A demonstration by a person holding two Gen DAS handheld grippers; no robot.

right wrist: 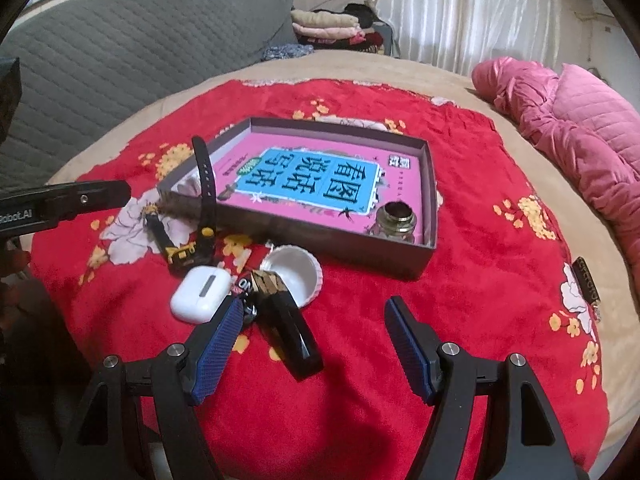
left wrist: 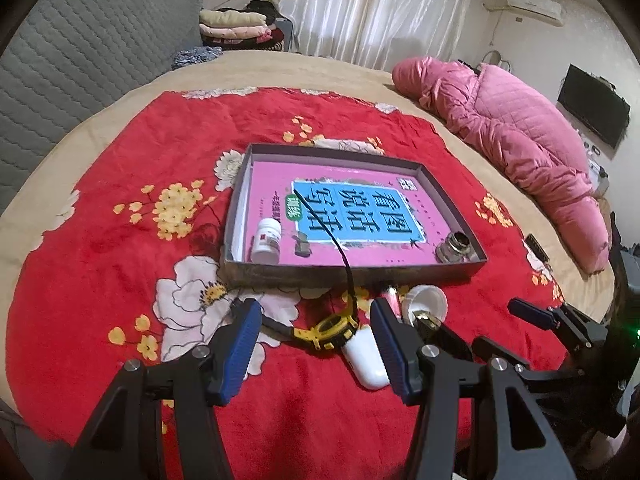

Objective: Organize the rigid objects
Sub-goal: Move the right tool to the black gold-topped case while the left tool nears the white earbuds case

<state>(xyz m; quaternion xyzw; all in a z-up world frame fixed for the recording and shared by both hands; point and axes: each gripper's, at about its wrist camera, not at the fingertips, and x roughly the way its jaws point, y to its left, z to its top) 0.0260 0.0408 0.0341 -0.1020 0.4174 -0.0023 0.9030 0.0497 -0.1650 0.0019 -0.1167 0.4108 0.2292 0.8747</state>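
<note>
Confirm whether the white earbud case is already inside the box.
No. The white earbud case lies on the red blanket in front of the box, beside the yellow watch.

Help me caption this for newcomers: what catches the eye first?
The red floral blanket fills the bed, with a grey box at its middle holding a pink book. Before the box lie a yellow-and-black watch and a white earbud case, with both open tongs close above them.
</note>
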